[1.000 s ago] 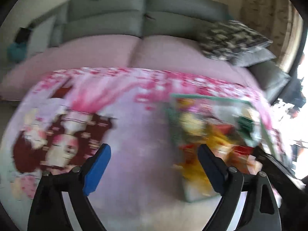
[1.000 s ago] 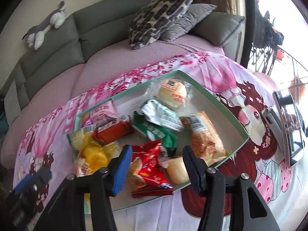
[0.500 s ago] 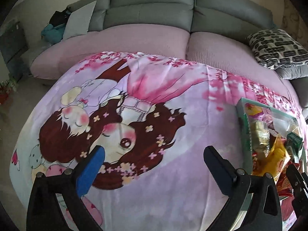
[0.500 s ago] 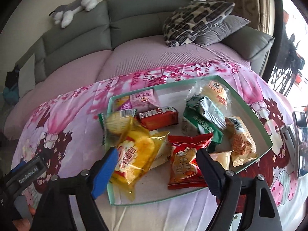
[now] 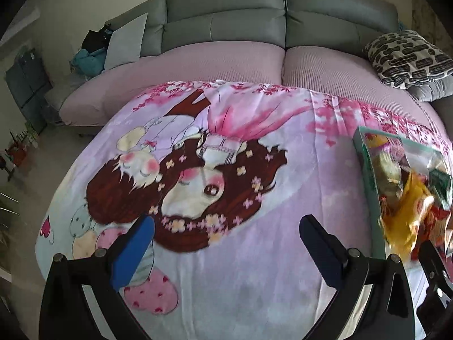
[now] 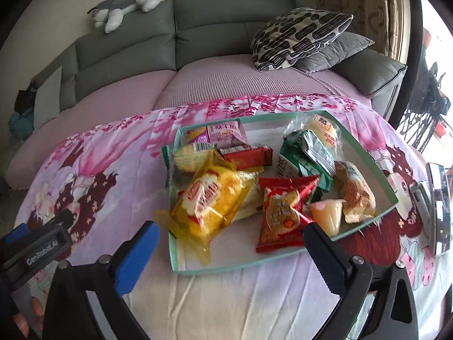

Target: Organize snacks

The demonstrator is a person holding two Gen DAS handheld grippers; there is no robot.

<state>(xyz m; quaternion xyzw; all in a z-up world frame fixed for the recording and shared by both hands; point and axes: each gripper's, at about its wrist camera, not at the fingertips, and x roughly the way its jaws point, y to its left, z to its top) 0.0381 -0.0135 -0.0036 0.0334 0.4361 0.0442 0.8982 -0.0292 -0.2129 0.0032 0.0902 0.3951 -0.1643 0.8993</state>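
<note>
Snacks (image 5: 407, 195) in left wrist view sit bunched at far right in green-rimmed tray (image 5: 365, 164) on cartoon-print cloth (image 5: 226, 255) covering desk. Left hand-held gripper (image 5: 226, 240) spread wide, holding nothing, over bare cloth: broad free room left of tray.

Right wrist view: right hand-held gripper (image 6: 230, 243) spread, empty, just short of tray's near rim (image 6: 226, 267). Yellow packet (image 6: 206, 204) overhangs rim; red packet (image 6: 283, 215), jelly cup (image 6: 328, 215) nearest. Packets heaped, unsorted. Phone-like object (image 6: 437, 206) beside tray limits room on right.
</note>
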